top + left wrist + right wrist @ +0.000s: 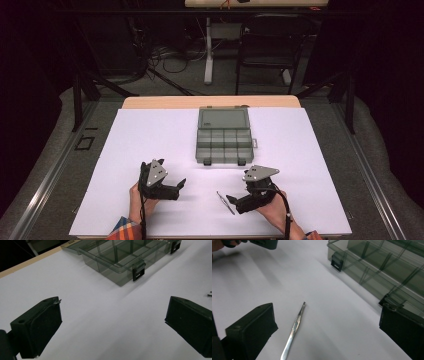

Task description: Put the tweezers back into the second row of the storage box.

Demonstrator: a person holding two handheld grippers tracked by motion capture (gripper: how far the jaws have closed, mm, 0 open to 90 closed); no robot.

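My right hand-held gripper hangs just over the tweezers, jaws wide apart and holding nothing. In the right gripper view the tweezers lie flat on the white desk between my two jaws, nearer the left one, with the long axis running away from me: the rounded butt end close in, the tips pointing forward and a little to the right. So the tool runs along my jaws' line of sight, not across it, and a squeeze from either side would meet its two flat flanks.

My left hand-held gripper is also open and empty, sitting well to the left of the tweezers and pointing across toward them. In the left gripper view, bare desk lies between its jaws and a sliver of metal, probably the tweezers, shows at the right edge. The right is clearly the nearer one.

The box sits open farther up the desk, lid laid back, its compartments looking empty.

I judge the pick is mine to make with the right: drop straight down, keep the tweezers centred, then close across their width.
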